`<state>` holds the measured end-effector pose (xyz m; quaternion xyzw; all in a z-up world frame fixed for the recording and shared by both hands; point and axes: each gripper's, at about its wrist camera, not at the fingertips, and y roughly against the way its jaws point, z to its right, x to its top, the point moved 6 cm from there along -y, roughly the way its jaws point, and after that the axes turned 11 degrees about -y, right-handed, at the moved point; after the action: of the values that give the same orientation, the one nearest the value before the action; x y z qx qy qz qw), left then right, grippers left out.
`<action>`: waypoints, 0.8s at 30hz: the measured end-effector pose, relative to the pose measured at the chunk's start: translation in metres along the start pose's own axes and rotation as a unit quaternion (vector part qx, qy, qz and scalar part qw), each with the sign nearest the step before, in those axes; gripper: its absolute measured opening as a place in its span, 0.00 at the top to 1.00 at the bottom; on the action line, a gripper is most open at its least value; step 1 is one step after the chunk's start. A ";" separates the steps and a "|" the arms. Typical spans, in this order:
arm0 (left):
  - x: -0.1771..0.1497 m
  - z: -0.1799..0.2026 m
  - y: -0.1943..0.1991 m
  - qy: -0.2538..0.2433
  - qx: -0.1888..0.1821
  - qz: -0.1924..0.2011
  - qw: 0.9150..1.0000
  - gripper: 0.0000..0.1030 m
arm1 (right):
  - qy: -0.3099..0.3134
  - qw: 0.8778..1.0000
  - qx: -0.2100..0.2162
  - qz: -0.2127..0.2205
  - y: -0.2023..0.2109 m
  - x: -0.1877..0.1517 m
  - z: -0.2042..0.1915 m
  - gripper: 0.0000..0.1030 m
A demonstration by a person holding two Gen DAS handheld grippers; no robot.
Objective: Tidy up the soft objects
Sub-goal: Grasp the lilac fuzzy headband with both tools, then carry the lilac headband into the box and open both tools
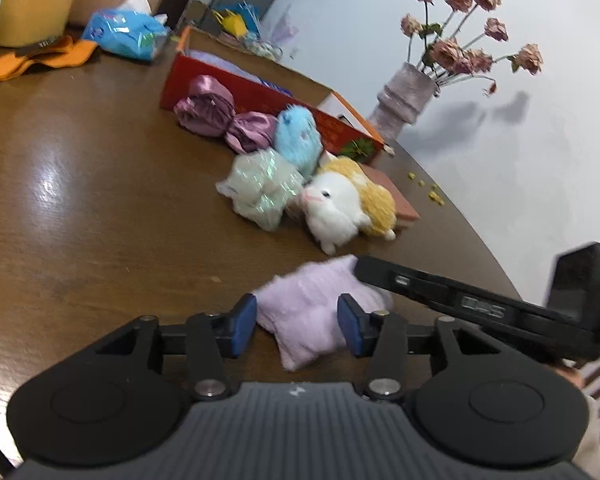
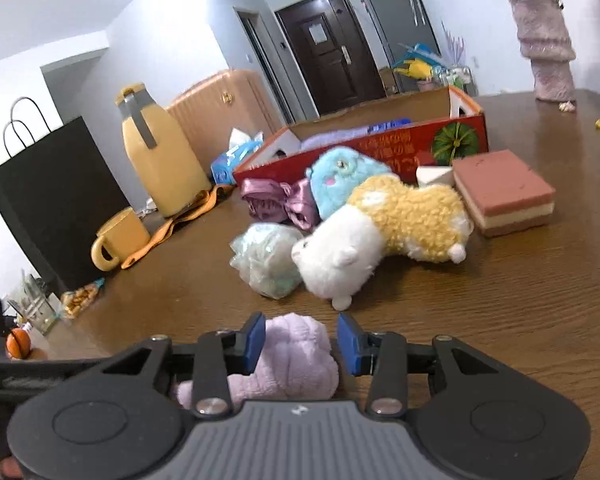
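Observation:
A lilac plush piece point(image 1: 300, 312) lies on the brown table point(image 1: 100, 200) at the near edge. My left gripper point(image 1: 298, 326) is shut on its near end, both blue pads pressing into the fur. My right gripper point(image 2: 300, 344) is shut on the same lilac plush point(image 2: 296, 356); in the left wrist view its black finger point(image 1: 420, 292) reaches in from the right over the plush's far corner. Beyond lie a white and yellow plush cat point(image 1: 348, 204) point(image 2: 380, 232), a blue plush point(image 1: 298, 140) point(image 2: 348, 180), a pale green shiny bundle point(image 1: 264, 188) point(image 2: 266, 260) and purple satin bundles point(image 1: 220, 116) point(image 2: 280, 204).
An open red cardboard box point(image 1: 260, 92) point(image 2: 380, 148) stands behind the toys, a layered pink sponge point(image 2: 500, 192) to its right. A vase of dried roses point(image 1: 404, 96) is at the far edge. Left are a yellow jug point(image 2: 156, 156), mug point(image 2: 120, 240) and black bag point(image 2: 60, 200).

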<state>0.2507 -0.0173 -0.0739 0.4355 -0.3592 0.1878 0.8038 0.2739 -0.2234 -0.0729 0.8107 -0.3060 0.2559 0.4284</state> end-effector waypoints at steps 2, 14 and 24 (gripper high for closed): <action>-0.003 0.001 -0.001 0.003 0.005 -0.002 1.000 0.55 | 0.009 1.000 -0.002 -0.005 -0.007 -0.006 -0.001 0.68; 0.000 0.002 -0.021 0.004 0.018 -0.005 1.000 0.76 | -0.020 1.000 -0.003 0.002 0.000 -0.025 0.005 0.75; 0.098 0.020 -0.001 -0.067 -0.045 0.087 0.993 0.81 | 0.017 0.996 0.053 0.071 0.024 0.049 -0.018 0.80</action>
<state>0.3088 -0.0355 0.0057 0.3771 -0.4568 0.2112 0.7776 0.2877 -0.2326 -0.0179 0.8043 -0.3409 0.3153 0.3708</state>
